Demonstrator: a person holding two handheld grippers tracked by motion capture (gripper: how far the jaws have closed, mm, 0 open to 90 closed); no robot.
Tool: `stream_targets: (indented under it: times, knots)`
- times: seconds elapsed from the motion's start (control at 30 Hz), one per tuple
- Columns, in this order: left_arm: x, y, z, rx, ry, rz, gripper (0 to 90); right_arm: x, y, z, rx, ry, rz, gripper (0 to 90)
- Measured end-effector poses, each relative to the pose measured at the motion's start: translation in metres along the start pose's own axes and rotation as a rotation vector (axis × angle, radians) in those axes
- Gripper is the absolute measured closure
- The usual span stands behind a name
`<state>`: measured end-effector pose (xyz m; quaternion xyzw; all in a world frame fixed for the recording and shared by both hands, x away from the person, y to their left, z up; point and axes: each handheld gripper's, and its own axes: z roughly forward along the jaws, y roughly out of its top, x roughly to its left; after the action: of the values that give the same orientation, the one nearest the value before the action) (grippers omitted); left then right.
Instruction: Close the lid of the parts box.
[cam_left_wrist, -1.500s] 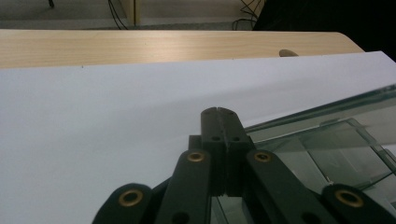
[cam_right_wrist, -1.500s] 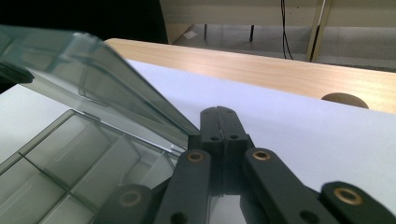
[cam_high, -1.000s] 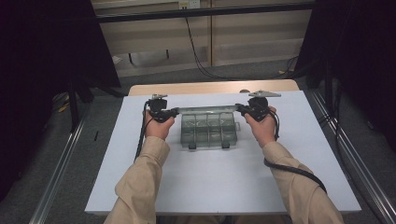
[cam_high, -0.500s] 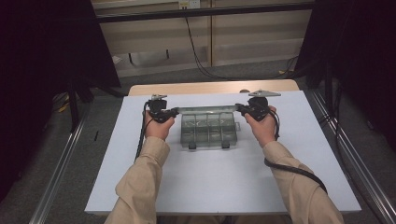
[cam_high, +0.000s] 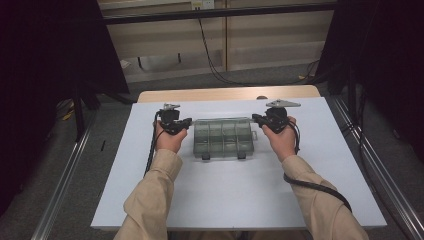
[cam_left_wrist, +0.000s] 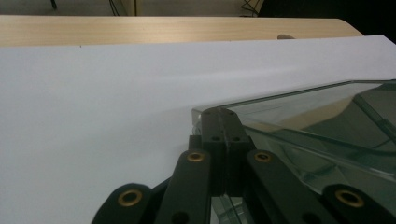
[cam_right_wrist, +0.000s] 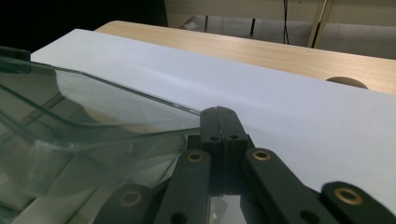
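Clear, hard plastic organiser box (cam_high: 223, 138), shallow and rectangular, split into compartments, two dark latches on the near edge; lying flat mid-way across the white-sheeted surface (cam_high: 150, 200). Pinched at both far corners: left gripper (cam_high: 187, 121) and right gripper (cam_high: 255, 118), fingers (cam_left_wrist: 219, 122) fully closed, clamped on the thin raised lid rim (cam_right_wrist: 116, 100). Probably light and stiff, yet slick and a little brittle. Best gripped by rim or corners, evenly from both ends. Smooth, glossy walls; matte paper beneath; pale wood beyond.
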<state>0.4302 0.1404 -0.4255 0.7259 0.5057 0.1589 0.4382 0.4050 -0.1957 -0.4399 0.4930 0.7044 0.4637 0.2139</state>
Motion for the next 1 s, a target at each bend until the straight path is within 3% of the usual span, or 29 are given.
stream_targets:
  times: [0.3,1.0]
  knots:
    - [0.001,0.009,-0.003,-0.010,-0.005,-0.009,89.4,-0.001,0.013,-0.003,-0.014,0.005,-0.016,90.0]
    - [0.011,0.019,-0.015,-0.003,0.016,-0.011,89.4,-0.004,0.024,-0.010,-0.017,0.008,-0.026,90.0]
